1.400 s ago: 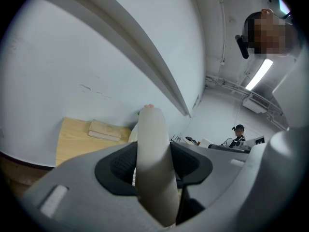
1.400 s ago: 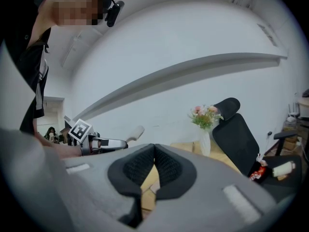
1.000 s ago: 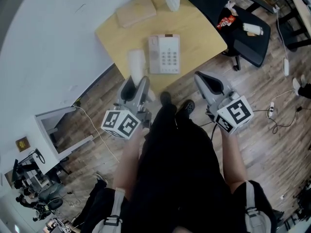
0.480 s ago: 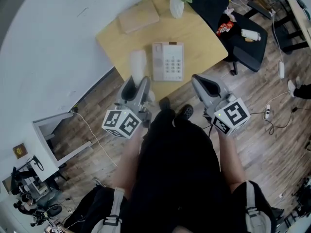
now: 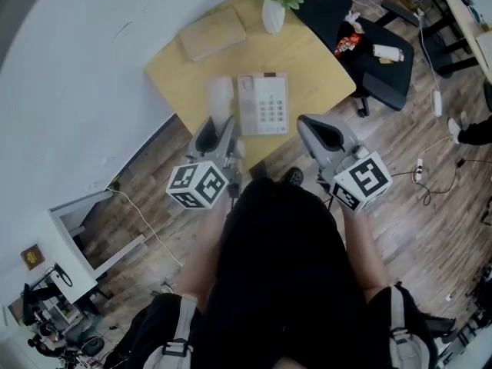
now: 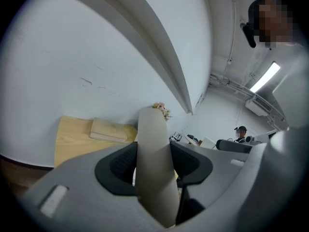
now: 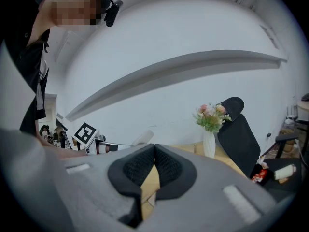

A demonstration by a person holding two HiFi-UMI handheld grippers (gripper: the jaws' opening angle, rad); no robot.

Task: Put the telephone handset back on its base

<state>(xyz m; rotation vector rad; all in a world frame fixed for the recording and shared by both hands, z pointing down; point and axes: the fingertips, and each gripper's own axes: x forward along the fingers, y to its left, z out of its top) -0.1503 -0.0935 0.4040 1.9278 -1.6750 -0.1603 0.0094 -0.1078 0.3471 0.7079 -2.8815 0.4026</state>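
My left gripper (image 5: 217, 133) is shut on the white telephone handset (image 5: 221, 101), which sticks up and forward from the jaws over the near left part of the wooden table (image 5: 311, 48). In the left gripper view the handset (image 6: 152, 163) fills the gap between both pads. The telephone base (image 5: 264, 104), white with a keypad, lies on the table just right of the handset. My right gripper (image 5: 317, 134) hovers near the table's front edge, right of the base, its jaws shut with nothing between them (image 7: 154, 170).
A flat tan box (image 5: 212, 33) and a white vase of flowers (image 5: 274, 8) stand at the table's far side. A black office chair (image 5: 377, 48) with small items sits to the right. White wall lies to the left, wooden floor below.
Both grippers have come a little nearer the table; the handset now rides close beside the base's left side. The grip on the handset is unchanged.
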